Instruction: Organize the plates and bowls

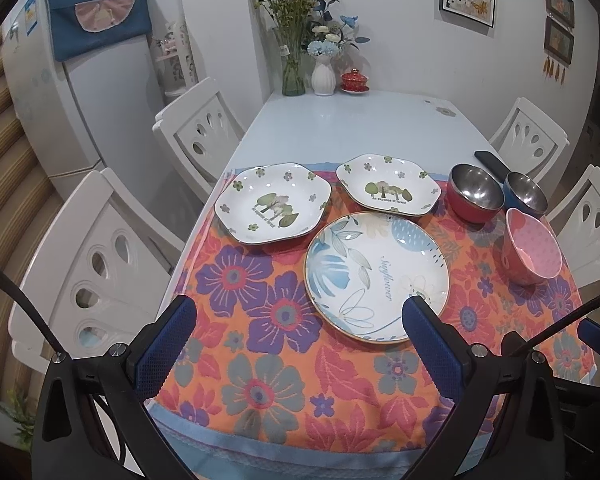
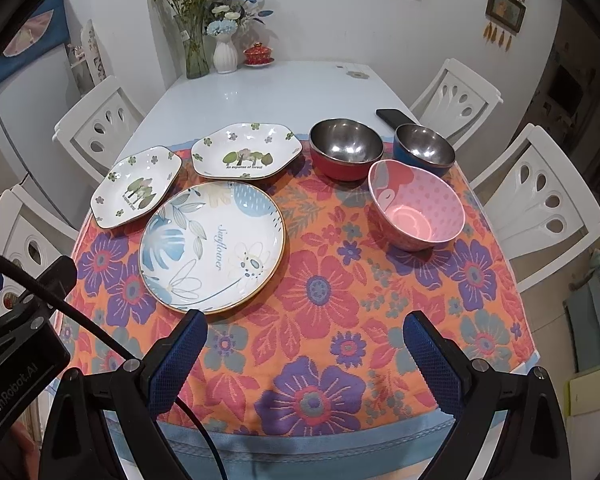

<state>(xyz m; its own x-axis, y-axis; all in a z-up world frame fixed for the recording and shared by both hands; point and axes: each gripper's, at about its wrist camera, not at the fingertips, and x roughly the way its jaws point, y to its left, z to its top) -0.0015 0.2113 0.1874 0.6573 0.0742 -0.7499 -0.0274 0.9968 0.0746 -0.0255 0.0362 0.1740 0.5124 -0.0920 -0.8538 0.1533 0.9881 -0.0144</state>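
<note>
A round blue-leaf plate [image 1: 376, 276] [image 2: 212, 246] lies on the flowered cloth. Behind it lie two hexagonal tree plates, the left one [image 1: 272, 208] [image 2: 138, 188] and the right one [image 1: 388, 184] [image 2: 246, 151]. At the right stand a red steel bowl [image 1: 476, 192] [image 2: 346, 154], a blue steel bowl [image 1: 526, 194] [image 2: 424, 150] and a pink bowl [image 1: 532, 250] [image 2: 416, 206]. My left gripper [image 1: 300, 316] is open and empty above the near cloth, its right finger over the round plate's near rim. My right gripper [image 2: 304, 334] is open and empty, nearer than the bowls.
The flowered cloth [image 1: 260, 360] [image 2: 320, 320] covers the near end of a white table [image 1: 340, 128] [image 2: 268, 92]. A black phone [image 1: 492, 162] [image 2: 394, 116] lies behind the bowls. Vases [image 1: 322, 74] and a red lidded cup [image 1: 354, 80] stand at the far edge. White chairs [image 1: 196, 136] [image 2: 540, 200] flank both sides.
</note>
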